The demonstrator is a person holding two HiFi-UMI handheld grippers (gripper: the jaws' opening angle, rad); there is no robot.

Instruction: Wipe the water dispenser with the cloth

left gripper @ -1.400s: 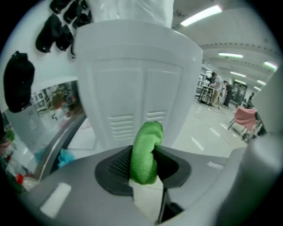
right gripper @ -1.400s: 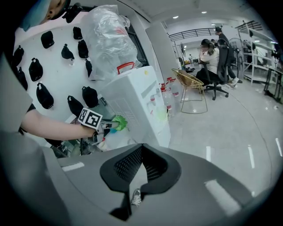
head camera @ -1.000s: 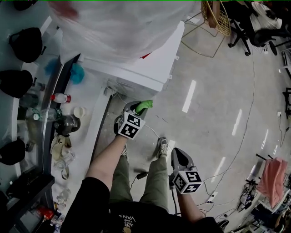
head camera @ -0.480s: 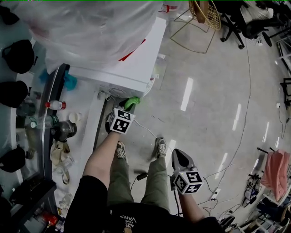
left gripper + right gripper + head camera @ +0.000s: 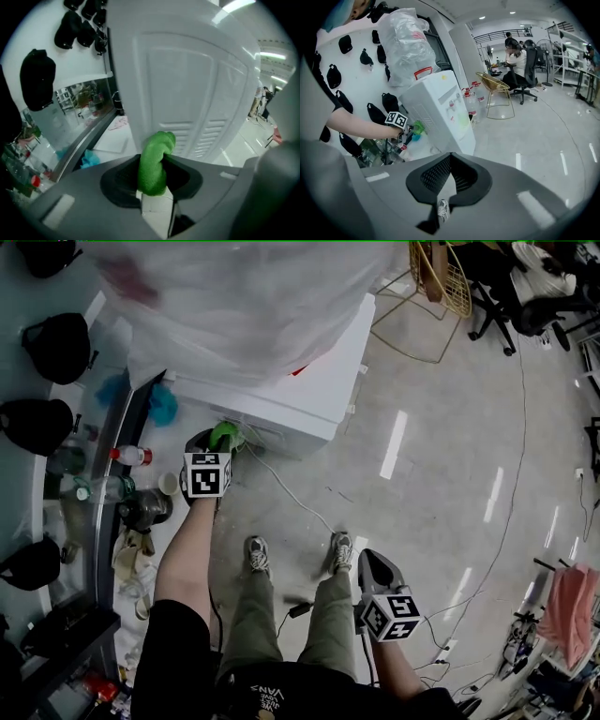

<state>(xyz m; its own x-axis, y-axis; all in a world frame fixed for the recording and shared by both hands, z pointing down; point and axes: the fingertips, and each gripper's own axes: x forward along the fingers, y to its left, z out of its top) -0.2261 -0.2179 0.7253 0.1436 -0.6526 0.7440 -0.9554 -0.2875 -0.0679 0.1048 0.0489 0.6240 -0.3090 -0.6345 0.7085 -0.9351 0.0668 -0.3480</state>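
Water dispenser [image 5: 309, 395]: white cabinet with a slotted side panel. Cloth [image 5: 153, 161]: green, clamped in the left gripper [image 5: 153, 174], its tip just beside that panel; contact unclear. Right gripper [image 5: 449, 180]: jaws together, empty, well apart from the dispenser.

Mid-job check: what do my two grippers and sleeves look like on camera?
The left gripper and right gripper have grey bodies and dark ribbed fingers. Each carries a white cube printed with black square markers: left cube, right cube. The person wears a black short sleeve; forearms are bare.
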